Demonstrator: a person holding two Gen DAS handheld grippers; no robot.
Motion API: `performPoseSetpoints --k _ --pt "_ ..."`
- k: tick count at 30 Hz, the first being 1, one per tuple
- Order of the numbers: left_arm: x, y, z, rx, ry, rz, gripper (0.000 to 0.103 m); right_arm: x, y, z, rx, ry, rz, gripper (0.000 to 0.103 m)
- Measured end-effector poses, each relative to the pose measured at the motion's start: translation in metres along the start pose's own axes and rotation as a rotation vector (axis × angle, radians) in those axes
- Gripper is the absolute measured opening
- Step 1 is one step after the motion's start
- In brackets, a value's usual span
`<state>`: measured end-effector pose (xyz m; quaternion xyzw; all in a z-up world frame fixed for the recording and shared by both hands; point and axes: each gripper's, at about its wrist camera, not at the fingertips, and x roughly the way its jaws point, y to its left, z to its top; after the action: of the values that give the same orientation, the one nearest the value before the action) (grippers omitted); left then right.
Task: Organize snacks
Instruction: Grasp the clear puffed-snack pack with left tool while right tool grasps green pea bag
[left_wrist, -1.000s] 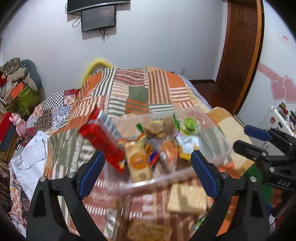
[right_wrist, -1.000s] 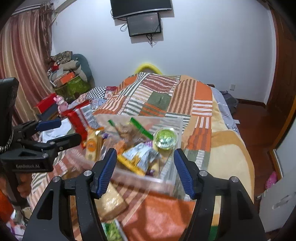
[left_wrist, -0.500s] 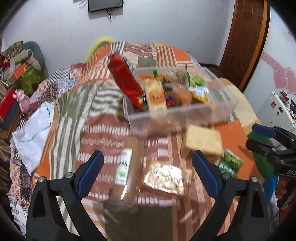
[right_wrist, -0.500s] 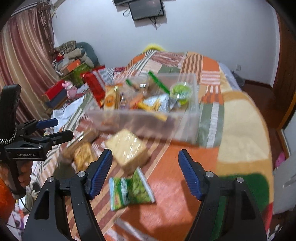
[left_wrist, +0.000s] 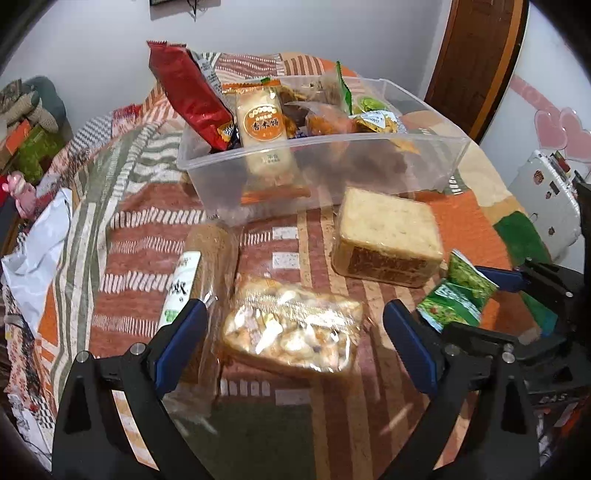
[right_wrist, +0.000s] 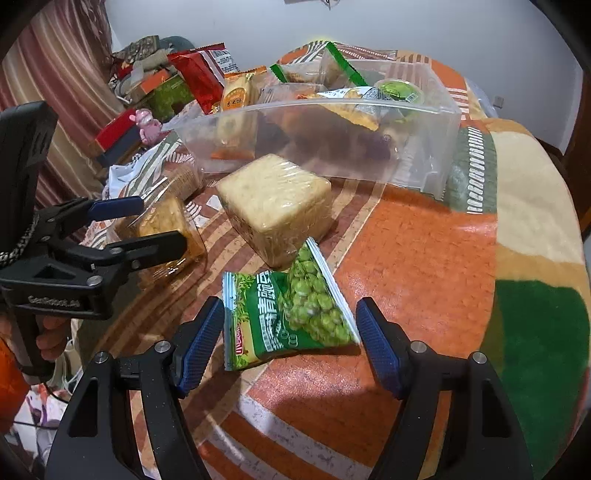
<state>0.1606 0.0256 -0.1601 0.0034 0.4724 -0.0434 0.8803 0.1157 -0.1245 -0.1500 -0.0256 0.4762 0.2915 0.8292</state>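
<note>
A clear plastic bin (left_wrist: 369, 162) (right_wrist: 424, 122) holding several snack packs sits on the patchwork bed. In front of it lie a wrapped square cake (left_wrist: 388, 236) (right_wrist: 273, 203), a clear bag of golden snacks (left_wrist: 291, 332) (right_wrist: 162, 225), a long cracker sleeve (left_wrist: 207, 266) and a green pea packet (right_wrist: 291, 317) (left_wrist: 454, 295). My left gripper (left_wrist: 291, 339) is open, its jaws on either side of the golden snack bag. My right gripper (right_wrist: 291, 332) is open, its jaws on either side of the green pea packet.
A tall red snack bag (left_wrist: 188, 96) leans out of the bin's left end. A white plastic bag (left_wrist: 33, 251) lies at the bed's left edge. Boxes and soft toys (right_wrist: 147, 92) are stacked at the far left. A white appliance (left_wrist: 546, 192) stands right of the bed.
Both grippers have dropped low and forward from above the bin. The left now straddles the golden snack bag, the right straddles the green pea packet. Both stayed open.
</note>
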Motion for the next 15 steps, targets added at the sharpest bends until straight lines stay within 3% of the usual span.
performPoseSetpoints --k 2,3,7,10,15 --pt "0.003 -0.002 0.001 0.015 -0.007 0.02 0.098 -0.002 -0.003 0.0 0.013 -0.015 0.004 0.068" --pt "0.005 -0.003 0.001 0.022 -0.013 0.027 0.1 -0.003 -0.004 0.0 0.02 -0.022 -0.001 0.059" --pt "0.01 -0.007 0.001 0.036 -0.026 0.037 0.101 -0.006 -0.012 0.0 0.043 -0.034 0.009 0.044" --pt "0.013 -0.013 -0.003 0.028 0.016 -0.051 0.101 -0.011 -0.015 -0.003 0.049 -0.042 0.029 0.036" --pt "0.017 -0.018 -0.013 0.006 0.045 -0.064 0.101 -0.021 -0.015 -0.006 0.048 -0.064 0.025 0.03"
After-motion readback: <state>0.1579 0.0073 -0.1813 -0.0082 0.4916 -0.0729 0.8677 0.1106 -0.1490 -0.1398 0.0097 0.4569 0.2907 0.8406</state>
